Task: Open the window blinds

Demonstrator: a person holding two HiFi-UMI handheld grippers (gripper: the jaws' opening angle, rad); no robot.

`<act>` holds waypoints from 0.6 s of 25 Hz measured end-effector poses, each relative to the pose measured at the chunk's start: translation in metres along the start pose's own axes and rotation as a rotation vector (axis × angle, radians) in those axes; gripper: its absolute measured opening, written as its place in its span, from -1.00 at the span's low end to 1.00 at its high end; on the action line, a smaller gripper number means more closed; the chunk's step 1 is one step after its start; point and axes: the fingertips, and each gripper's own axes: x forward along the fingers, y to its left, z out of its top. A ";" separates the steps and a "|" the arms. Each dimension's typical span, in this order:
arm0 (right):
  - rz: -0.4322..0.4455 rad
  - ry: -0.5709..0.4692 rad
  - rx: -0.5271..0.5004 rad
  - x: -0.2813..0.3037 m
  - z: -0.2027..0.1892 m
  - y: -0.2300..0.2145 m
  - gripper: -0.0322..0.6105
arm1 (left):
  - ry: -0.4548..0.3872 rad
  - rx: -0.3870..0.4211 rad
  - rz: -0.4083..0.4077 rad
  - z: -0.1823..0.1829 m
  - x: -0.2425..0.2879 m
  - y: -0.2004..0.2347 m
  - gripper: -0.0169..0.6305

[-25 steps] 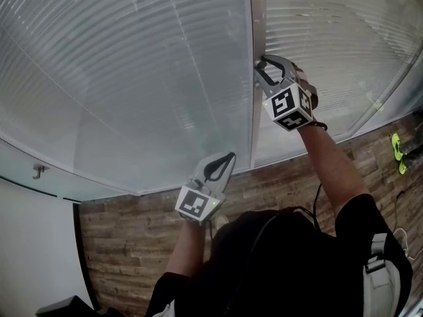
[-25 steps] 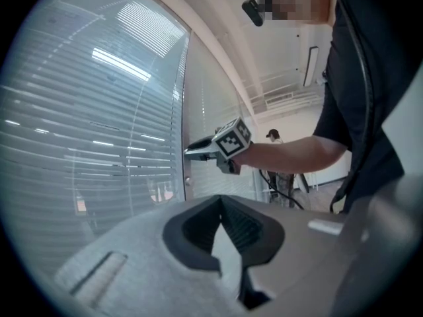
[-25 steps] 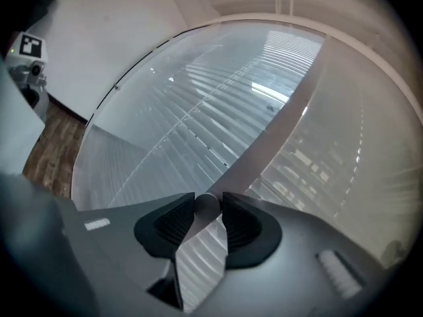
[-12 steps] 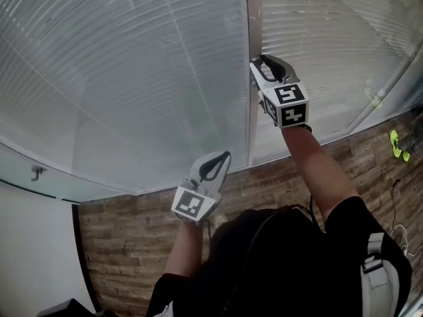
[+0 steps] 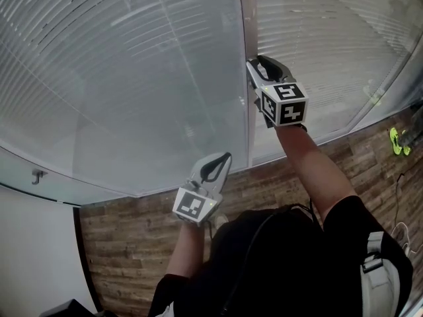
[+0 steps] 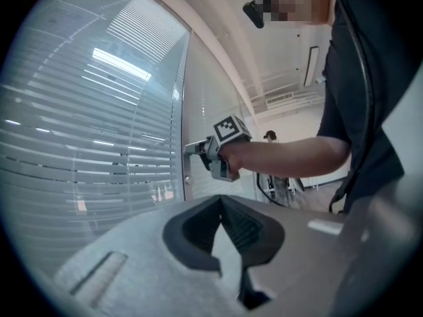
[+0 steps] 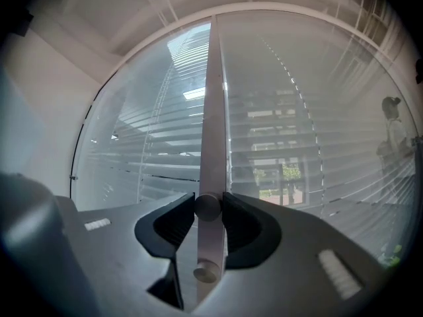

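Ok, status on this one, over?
Right gripper shut on knob on the frame. Left gripper shut, empty, held lower. Blinds part open, outdoors showing between slats. Nothing in the way.

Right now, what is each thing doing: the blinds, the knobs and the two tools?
White slatted window blinds: lowered, slats tilted partly open.
Upper round grey metal knob on the window post: clamped in the right tool.
Lower round grey knob: not pinched.
Right tool: shut on the upper knob.
Left tool: shut, empty.

Knob point(image 7: 207, 207) on mullion point(image 7: 213, 111) between blinds point(image 7: 284, 144)
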 end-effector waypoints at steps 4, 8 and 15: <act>-0.001 0.000 -0.001 0.000 -0.001 0.001 -0.48 | 0.002 -0.004 -0.006 0.005 0.000 -0.002 -0.93; 0.002 -0.005 0.010 0.000 -0.001 0.001 -0.48 | 0.012 -0.007 -0.009 0.003 0.000 -0.003 -0.93; 0.003 -0.015 0.018 0.000 0.000 0.000 -0.48 | 0.020 0.001 -0.016 0.001 0.001 -0.005 -0.93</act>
